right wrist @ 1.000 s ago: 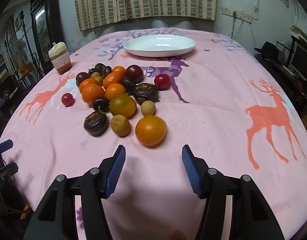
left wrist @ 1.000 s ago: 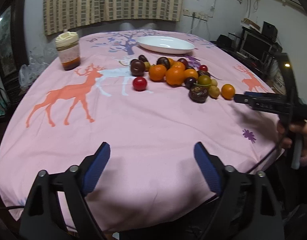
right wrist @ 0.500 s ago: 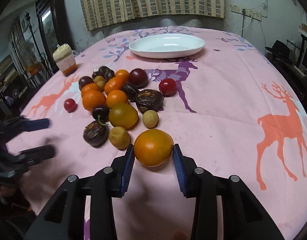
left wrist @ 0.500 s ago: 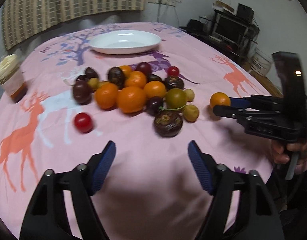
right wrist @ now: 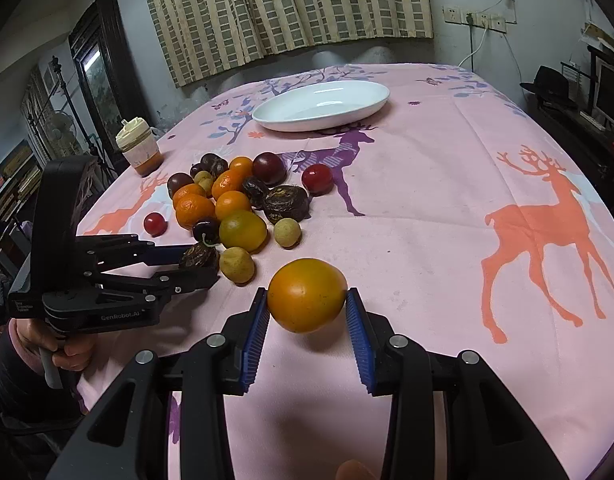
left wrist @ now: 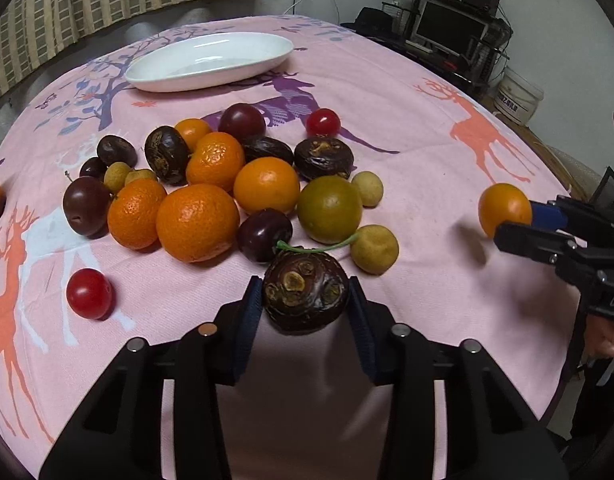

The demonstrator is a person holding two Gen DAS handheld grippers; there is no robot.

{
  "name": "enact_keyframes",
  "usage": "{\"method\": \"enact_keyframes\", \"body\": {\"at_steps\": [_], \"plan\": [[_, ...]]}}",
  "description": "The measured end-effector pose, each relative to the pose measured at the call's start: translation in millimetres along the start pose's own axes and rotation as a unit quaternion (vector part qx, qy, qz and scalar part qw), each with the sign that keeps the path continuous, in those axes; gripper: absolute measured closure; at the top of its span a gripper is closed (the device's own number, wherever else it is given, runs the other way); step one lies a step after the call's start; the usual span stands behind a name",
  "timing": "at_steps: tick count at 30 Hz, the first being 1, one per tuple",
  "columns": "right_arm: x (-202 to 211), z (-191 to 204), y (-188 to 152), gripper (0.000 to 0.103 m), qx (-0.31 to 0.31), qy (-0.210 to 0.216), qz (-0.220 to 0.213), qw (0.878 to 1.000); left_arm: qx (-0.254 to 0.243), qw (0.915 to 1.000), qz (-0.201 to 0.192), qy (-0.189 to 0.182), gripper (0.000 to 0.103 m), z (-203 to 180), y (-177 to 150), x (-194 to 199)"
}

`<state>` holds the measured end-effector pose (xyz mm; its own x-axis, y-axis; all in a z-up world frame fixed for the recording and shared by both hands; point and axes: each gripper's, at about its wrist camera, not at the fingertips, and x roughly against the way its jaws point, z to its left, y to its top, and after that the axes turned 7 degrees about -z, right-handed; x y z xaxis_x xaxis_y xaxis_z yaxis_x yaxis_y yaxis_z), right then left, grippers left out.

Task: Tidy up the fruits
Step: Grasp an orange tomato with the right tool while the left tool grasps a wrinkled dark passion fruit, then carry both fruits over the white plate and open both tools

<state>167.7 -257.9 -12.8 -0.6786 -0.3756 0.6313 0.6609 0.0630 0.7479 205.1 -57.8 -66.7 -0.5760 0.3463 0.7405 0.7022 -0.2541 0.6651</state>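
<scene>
A pile of oranges, dark plums, wrinkled dark fruits, small yellow fruits and red cherry tomatoes [left wrist: 211, 200] lies on the pink deer tablecloth [left wrist: 407, 128]. My left gripper [left wrist: 305, 312] is shut on a dark wrinkled fruit [left wrist: 305, 296] at the pile's near edge; it also shows in the right wrist view [right wrist: 199, 258]. My right gripper [right wrist: 307, 316] is shut on an orange [right wrist: 307, 294], apart from the pile and seemingly lifted a little off the cloth; the orange also shows in the left wrist view [left wrist: 503, 208]. An empty white oval plate [left wrist: 211, 62] sits beyond the pile.
A lidded cup with brown contents [right wrist: 139, 146] stands at the table's left side. A lone red tomato [left wrist: 89, 293] lies left of my left gripper. Shelves, a monitor and a bucket [left wrist: 519, 94] stand past the table's right edge.
My left gripper moved forward to the pile and shut on the dark wrinkled fruit. My right gripper closed on the orange and raised it slightly.
</scene>
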Motion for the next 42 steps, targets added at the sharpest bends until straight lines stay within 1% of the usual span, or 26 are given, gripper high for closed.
{"method": "enact_keyframes", "body": {"at_steps": [2,4,6,8,10,13,14,15,17,20,22,24,25,26,27,28,29,30,31,32,33,34,35,37,38,42], "plan": [[1,0,3,0.064,0.002,0.001,-0.001,1.0,0.012,0.9999,0.004,-0.007,0.062,4,-1,3],[2,-1,10,0.064,0.0,0.01,-0.001,1.0,0.025,0.9994,0.005,-0.024,0.062,8,2,13],[2,-1,25,0.064,-0.002,0.021,-0.007,1.0,0.022,0.9989,-0.016,-0.038,0.062,13,16,31],[-5,-4,51,0.064,-0.008,0.035,-0.019,0.999,0.007,0.9987,-0.04,-0.029,0.062,23,44,46],[-19,-7,80,0.064,-0.016,0.043,-0.035,0.998,-0.001,0.9986,-0.049,-0.021,0.062,37,78,46],[-62,-11,131,0.064,-0.014,0.032,-0.054,0.998,0.012,0.9989,-0.045,0.004,0.062,68,133,18],[-86,-14,152,0.064,-0.013,0.025,-0.054,0.998,0.018,0.9989,-0.042,0.011,0.062,80,149,5],[-106,-15,166,0.064,-0.01,0.017,-0.052,0.998,0.023,0.9986,-0.04,0.026,0.062,96,172,-17],[-150,-19,191,0.064,-0.007,0.001,-0.042,0.999,0.037,0.9977,-0.031,0.048,0.062,120,201,-54],[-212,-23,214,0.064,0.003,-0.011,-0.009,1.0,0.069,0.9962,-0.001,0.054,0.062,149,231,-103],[-233,-26,219,0.064,0.004,-0.015,0.007,1.0,0.075,0.9957,0.011,0.053,0.062,157,238,-123],[-250,-26,220,0.063,0.006,-0.015,0.016,1.0,0.077,0.9948,0.025,0.063,0.062,163,239,-139],[-255,-25,219,0.06,0.01,-0.013,0.02,1.0,0.081,0.9939,0.032,0.068,0.059,165,237,-144],[-259,-23,217,0.044,0.012,-0.008,0.027,1.0,0.089,0.9929,0.036,0.07,0.055,168,236,-147],[-258,-23,215,0.041,0.011,-0.005,0.029,1.0,0.097,0.9925,0.034,0.067,0.047,171,235,-144],[-254,-23,215,0.041,0.009,-0.01,0.025,1.0,0.1,0.9924,0.028,0.065,0.041,173,233,-140],[-242,-20,213,0.041,0.01,-0.018,0.015,1.0,0.101,0.9926,0.02,0.063,0.039,172,231,-130],[-229,-16,211,0.041,0.012,-0.022,0.005,1.0,0.097,0.9936,0.006,0.058,0.034,168,227,-113],[-208,-10,207,0.041,0.017,-0.022,-0.011,1.0,0.093,0.9941,-0.004,0.055,0.028,166,223,-96],[-193,-3,203,0.039,0.025,-0.022,-0.021,0.999,0.09,0.9942,-0.022,0.056,0.024,163,215,-72],[-172,5,196,0.038,0.037,-0.025,-0.031,0.999,0.089,0.9937,-0.036,0.057,0.016,159,207,-53],[-152,14,185,0.035,0.049,-0.028,-0.039,0.998,0.089,0.9929,-0.049,0.061,0.01,157,197,-35],[-137,20,176,0.035,0.055,-0.031,-0.043,0.997,0.09,0.9921,-0.061,0.064,0.009,154,185,-17],[-109,30,150,0.035,0.06,-0.03,-0.042,0.997,0.086,0.9913,-0.073,0.067,0.009,147,152,15],[-95,35,130,0.035,0.059,-0.025,-0.035,0.997,0.085,0.9912,-0.08,0.062,0.009,145,132,29],[-68,49,78,0.035,0.049,-0.021,-0.013,0.999,0.104,0.9886,-0.096,0.051,0.009,143,64,64]]}}
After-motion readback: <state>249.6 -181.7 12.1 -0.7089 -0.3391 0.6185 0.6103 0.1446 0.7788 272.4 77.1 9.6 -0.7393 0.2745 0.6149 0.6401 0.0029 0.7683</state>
